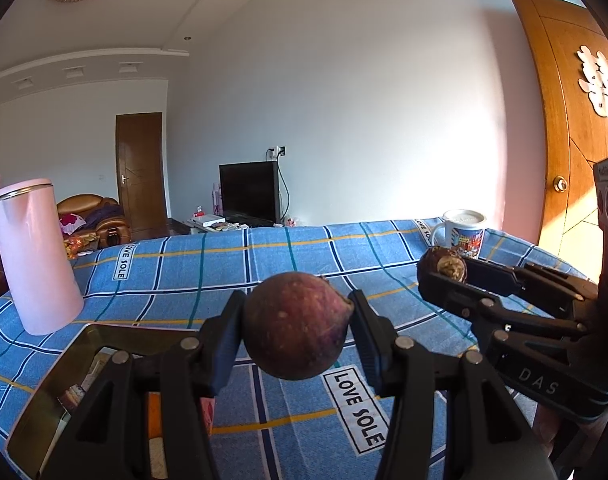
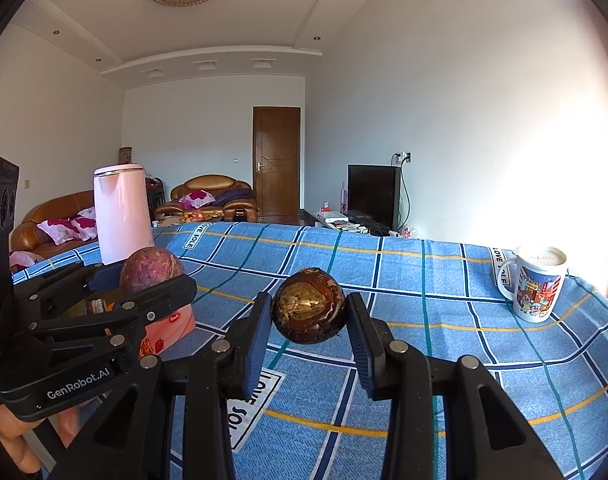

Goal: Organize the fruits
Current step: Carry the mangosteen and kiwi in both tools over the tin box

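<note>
My left gripper is shut on a round purple-brown fruit and holds it above the blue checked tablecloth. My right gripper is shut on a smaller dark brown fruit with a cracked, flaky top, also held above the cloth. In the left wrist view the right gripper shows at the right with its brown fruit. In the right wrist view the left gripper shows at the left with the purple fruit.
A pink kettle stands at the table's left. A printed white mug stands at the far right corner. A glossy box with pink packaging lies under the left gripper. A wooden door is at the right.
</note>
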Motion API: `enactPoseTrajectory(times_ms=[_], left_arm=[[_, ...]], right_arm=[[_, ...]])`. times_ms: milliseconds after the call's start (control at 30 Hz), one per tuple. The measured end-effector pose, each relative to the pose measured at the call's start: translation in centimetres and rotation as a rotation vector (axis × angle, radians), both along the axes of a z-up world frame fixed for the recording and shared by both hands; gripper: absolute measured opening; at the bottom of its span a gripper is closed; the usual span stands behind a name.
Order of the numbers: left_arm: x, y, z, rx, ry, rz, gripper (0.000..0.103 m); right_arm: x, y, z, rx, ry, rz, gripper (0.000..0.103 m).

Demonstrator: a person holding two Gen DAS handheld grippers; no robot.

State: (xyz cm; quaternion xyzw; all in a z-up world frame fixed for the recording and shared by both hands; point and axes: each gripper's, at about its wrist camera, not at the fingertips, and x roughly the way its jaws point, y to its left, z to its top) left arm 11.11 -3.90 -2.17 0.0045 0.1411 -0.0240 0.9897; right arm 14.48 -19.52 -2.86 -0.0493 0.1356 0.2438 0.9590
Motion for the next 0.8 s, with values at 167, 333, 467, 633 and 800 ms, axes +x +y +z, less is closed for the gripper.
enactPoseTrajectory(times_ms=[167, 333, 467, 633, 800], left_arm=[[-0.6, 0.9, 0.0, -0.013, 0.009, 0.008, 0.053], [-1.5, 2.4, 0.0, -0.024, 0.019, 0.031, 0.053], [-2.1, 3.6, 0.0, -0.033, 0.027, 0.051, 0.053], [-2.7, 4.8, 0.0, -0.041, 0.033, 0.079, 0.053], [-3.4, 6.0, 0.0, -0.042, 0.044, 0.108, 0.053]], right_arm=[[-0.1, 1.0, -0.1, 0.002, 0.021, 0.029, 0.040], [-0.5, 2.6, -0.1, 0.007, 0.038, 0.078, 0.040], [-1.0, 4.0, -0.1, 0.008, 0.044, 0.118, 0.040], [-1.5, 5.8, 0.2, 0.003, 0.044, 0.158, 0.040], [-1.5, 7.4, 0.5, 0.008, 0.052, 0.193, 0.040]])
